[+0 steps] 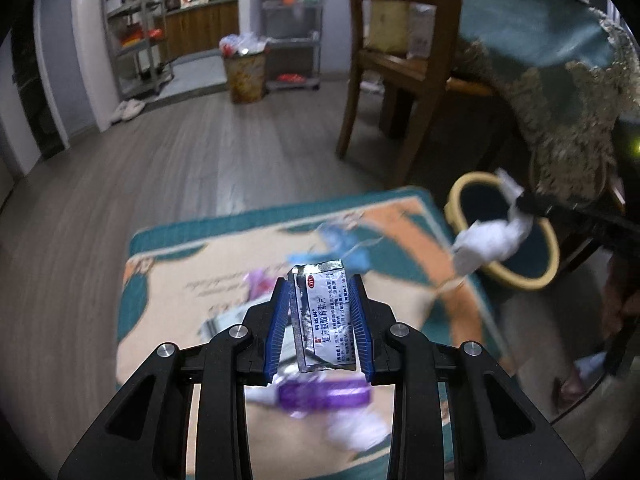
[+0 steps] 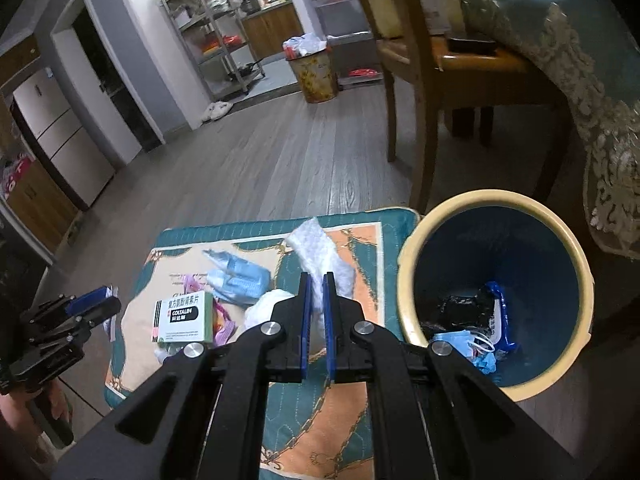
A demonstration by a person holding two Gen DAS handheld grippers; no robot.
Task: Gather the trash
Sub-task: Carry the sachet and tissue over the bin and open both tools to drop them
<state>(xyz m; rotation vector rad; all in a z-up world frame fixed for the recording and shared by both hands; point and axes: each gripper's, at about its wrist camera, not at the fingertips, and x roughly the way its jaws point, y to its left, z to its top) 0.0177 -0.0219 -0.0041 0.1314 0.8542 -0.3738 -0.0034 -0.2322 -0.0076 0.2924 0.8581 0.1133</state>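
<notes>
With the right gripper [image 2: 318,280] pinching a white tissue [image 2: 320,248] and the left gripper [image 1: 322,280] clamping a foil medicine sachet [image 1: 324,312] above the mat [image 2: 320,420], both loads should clear the bin [image 2: 496,200] rim before the jaws part.

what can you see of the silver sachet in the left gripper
The silver sachet is a flat foil packet, crinkled at its edges, with a white label bearing red and blue print. It stands upright, clamped on both sides between the blue pads of the left gripper, above the mat. Nothing else touches it.
</notes>
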